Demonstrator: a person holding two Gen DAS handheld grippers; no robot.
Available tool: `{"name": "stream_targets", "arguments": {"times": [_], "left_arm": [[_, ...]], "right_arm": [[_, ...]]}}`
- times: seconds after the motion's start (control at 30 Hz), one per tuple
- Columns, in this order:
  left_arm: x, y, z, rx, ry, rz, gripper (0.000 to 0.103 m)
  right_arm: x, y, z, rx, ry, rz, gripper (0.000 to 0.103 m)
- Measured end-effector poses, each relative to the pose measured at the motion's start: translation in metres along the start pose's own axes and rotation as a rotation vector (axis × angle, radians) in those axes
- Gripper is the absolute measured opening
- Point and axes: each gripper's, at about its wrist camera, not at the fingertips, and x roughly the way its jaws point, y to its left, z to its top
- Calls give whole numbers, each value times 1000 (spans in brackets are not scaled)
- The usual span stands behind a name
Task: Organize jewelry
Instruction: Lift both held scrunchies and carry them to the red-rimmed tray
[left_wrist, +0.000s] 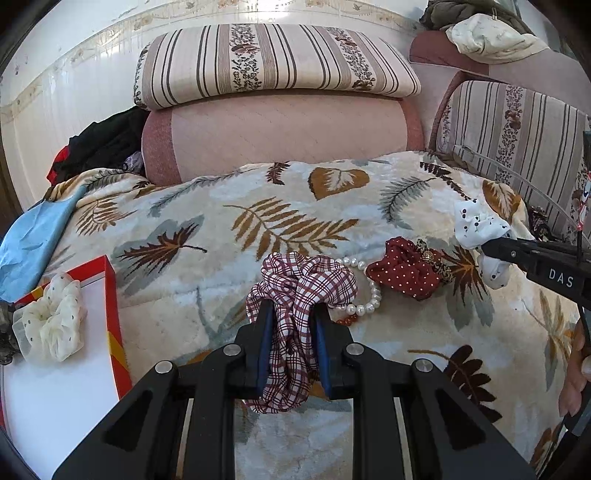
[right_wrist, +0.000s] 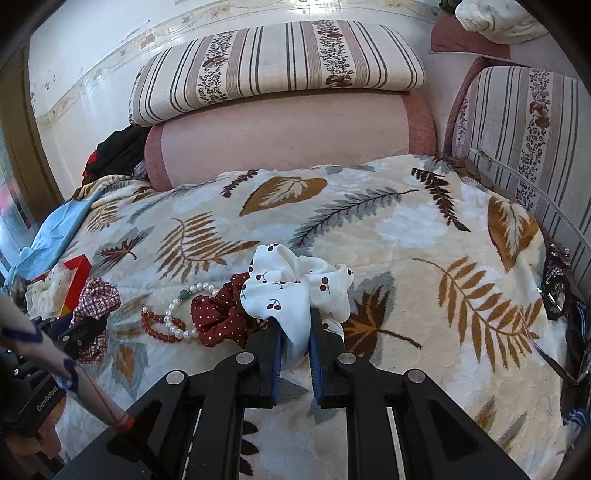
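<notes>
Left wrist view shows the left gripper (left_wrist: 293, 317) with its jaws closed down on a maroon-and-white plaid fabric scrunchie (left_wrist: 301, 288), bunched between the blue pads above the leaf-patterned fleece blanket (left_wrist: 221, 221). Right wrist view shows the right gripper (right_wrist: 295, 332) pinching a white cherry-print fabric scrunchie (right_wrist: 291, 288) just as narrowly. To the left sits a white tray with a red-and-yellow rim (left_wrist: 110, 280), already holding a cream dotted scrunchie (left_wrist: 51, 317). A white pearl bead bracelet (right_wrist: 177, 314) and an orange-red bead bracelet (right_wrist: 157, 326) lie on the blanket beside a dark red polka-dot scrunchie (right_wrist: 218, 317). The plaid folds appear to overlap the pearls, so lifting could snag the strand and drag it off. Soft fabric is held by only a fold; a quick swing might let it slip out. Both grippers work close together, so a crossing move toward the tray risks a collision.
</notes>
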Motion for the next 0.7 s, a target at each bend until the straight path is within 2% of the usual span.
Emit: {"name": "stream_targets", "arguments": {"times": [0.7], "left_arm": [[-3, 3, 1, -4, -3, 15, 20]], "right_arm": [[3, 21, 0, -39, 3, 44, 14]]}}
